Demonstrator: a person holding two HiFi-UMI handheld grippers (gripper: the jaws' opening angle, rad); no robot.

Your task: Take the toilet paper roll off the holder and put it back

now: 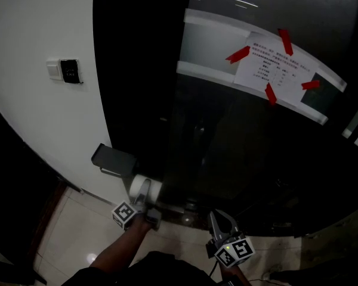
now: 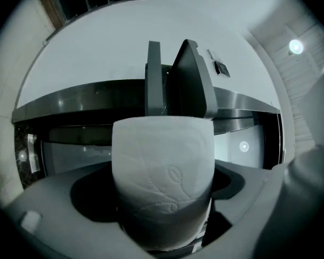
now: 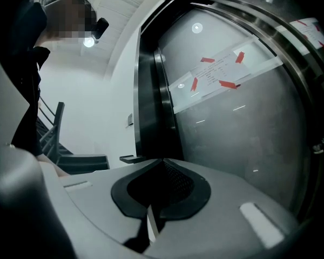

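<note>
My left gripper [image 1: 146, 198] is shut on a white toilet paper roll [image 1: 137, 187], held just below and to the right of the dark grey holder [image 1: 113, 159] on the white wall. In the left gripper view the embossed roll [image 2: 162, 161] fills the space between the jaws, and the holder [image 2: 181, 82], with its lid raised, stands behind it, apart from the roll. My right gripper [image 1: 222, 219] hangs lower to the right in front of the dark glass door. Its jaws are shut with nothing between them, their tips [image 3: 161, 162] meeting.
A small switch panel [image 1: 65, 70] is on the white wall. The dark glass door carries a paper notice [image 1: 274, 67] fixed with red tape. Pale floor tiles [image 1: 65, 231] lie below. A staircase [image 3: 70, 161] and a person [image 3: 32, 63] show in the right gripper view.
</note>
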